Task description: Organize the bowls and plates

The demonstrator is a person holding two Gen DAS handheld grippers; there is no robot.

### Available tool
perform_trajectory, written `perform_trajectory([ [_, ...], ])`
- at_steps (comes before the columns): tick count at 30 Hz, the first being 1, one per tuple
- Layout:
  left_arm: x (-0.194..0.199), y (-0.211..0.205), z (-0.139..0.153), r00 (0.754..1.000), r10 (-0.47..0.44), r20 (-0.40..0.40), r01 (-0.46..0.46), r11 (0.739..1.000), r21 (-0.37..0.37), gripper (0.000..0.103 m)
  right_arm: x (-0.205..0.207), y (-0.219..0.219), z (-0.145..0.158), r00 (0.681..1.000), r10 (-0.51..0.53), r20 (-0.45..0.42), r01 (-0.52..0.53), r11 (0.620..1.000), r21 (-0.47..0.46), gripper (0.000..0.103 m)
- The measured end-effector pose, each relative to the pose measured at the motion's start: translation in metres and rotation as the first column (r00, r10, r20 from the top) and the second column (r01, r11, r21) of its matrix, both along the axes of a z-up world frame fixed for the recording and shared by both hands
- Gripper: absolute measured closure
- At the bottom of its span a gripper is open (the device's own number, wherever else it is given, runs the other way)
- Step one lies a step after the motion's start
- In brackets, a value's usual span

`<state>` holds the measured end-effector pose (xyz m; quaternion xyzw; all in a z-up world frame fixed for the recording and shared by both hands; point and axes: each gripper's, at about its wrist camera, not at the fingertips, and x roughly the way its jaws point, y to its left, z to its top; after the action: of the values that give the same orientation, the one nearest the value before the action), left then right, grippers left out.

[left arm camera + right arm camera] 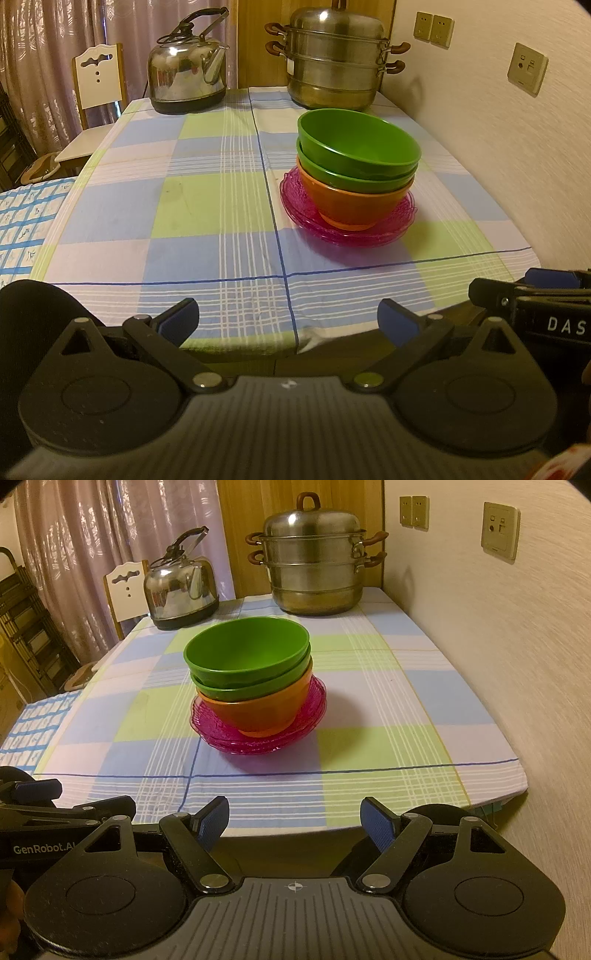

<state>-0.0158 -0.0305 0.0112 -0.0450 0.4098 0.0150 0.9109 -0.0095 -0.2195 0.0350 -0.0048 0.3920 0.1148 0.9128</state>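
Note:
A stack stands on the checked tablecloth: two green bowls [358, 144] nested in an orange bowl [351, 205], on pink glass plates [295, 199]. The stack also shows in the right wrist view, with the green bowls [245, 651], the orange bowl [258, 712] and the pink plates [221, 734]. My left gripper [288, 321] is open and empty at the table's near edge, left of the stack. My right gripper [294, 821] is open and empty, in front of the stack and apart from it.
A steel kettle [188, 70] and a tiered steel steamer pot [332, 62] stand at the table's far end. A wall [517, 147] runs along the right side. A white chair [98, 81] stands at the far left.

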Motion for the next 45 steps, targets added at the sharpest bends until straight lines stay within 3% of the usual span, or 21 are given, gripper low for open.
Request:
perform_trajectory([
  [45, 0.0031, -0.0008, 0.0028, 1.000, -0.003, 0.009, 0.003, 1.000, -0.013, 0.001, 0.0006, -0.0013, 0.0024, 1.000, -0.006, 0.006, 0.006, 1.000, 0.006, 0.025],
])
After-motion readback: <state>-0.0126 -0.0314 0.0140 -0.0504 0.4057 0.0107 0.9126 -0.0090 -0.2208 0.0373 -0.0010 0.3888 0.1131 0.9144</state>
